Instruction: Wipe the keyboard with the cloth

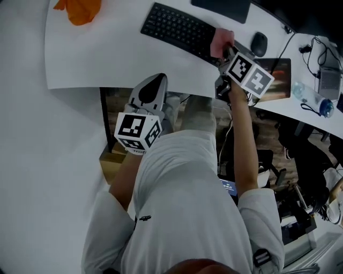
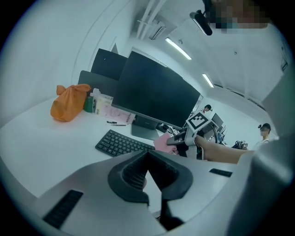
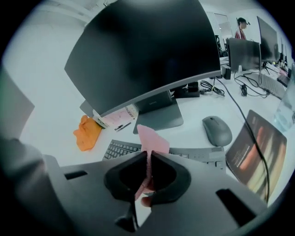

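Observation:
A black keyboard (image 1: pixel 179 29) lies at an angle on the white desk (image 1: pixel 96 53), in front of the monitor. My right gripper (image 1: pixel 228 51) hovers over the keyboard's right end, shut on a pink cloth (image 1: pixel 221 42). In the right gripper view the cloth (image 3: pixel 152 140) sticks up from between the closed jaws (image 3: pixel 150 159), with the keyboard (image 3: pixel 120 149) just beyond. My left gripper (image 1: pixel 158 79) sits at the desk's near edge, away from the keyboard, shut with nothing in it (image 2: pixel 148 154). From the left gripper view I see the keyboard (image 2: pixel 122 144), the cloth (image 2: pixel 162 142) and the right gripper (image 2: pixel 184 138).
An orange bag (image 1: pixel 79 10) sits at the far left of the desk. A grey mouse (image 1: pixel 259 43) lies right of the keyboard, by a dark pad (image 1: pixel 278 80). The monitor stand (image 1: pixel 222 8) is behind the keyboard. A water bottle (image 1: pixel 311 99) and cables lie on the right.

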